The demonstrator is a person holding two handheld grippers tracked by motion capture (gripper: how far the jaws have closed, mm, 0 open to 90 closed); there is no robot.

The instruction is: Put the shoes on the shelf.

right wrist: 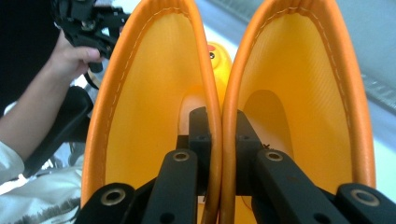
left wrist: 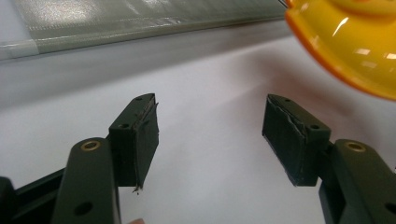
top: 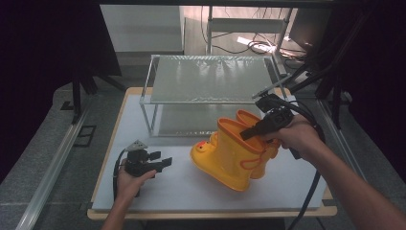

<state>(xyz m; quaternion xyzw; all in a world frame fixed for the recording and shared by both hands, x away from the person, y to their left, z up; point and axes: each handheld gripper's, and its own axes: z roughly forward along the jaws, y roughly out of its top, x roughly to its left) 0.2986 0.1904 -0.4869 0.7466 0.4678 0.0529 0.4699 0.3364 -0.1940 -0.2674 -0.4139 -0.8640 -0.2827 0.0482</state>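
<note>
A pair of yellow rubber boots point(top: 234, 153) with orange rims stands on the white table top, toes toward the left. My right gripper point(top: 251, 132) is shut on the boots' two inner rims point(right wrist: 219, 116), one jaw inside each boot, pinching them together. My left gripper point(top: 160, 160) rests low over the table at the front left, open, with nothing between its pads point(left wrist: 140, 140). A boot's yellow toe point(left wrist: 345, 42) lies just beyond it to the right.
A low rack with a frosted glass top point(top: 210, 79) and thin metal legs stands at the back of the white mat point(top: 167, 191). Cables trail from both grippers. Dark stands and wiring lie beyond the table.
</note>
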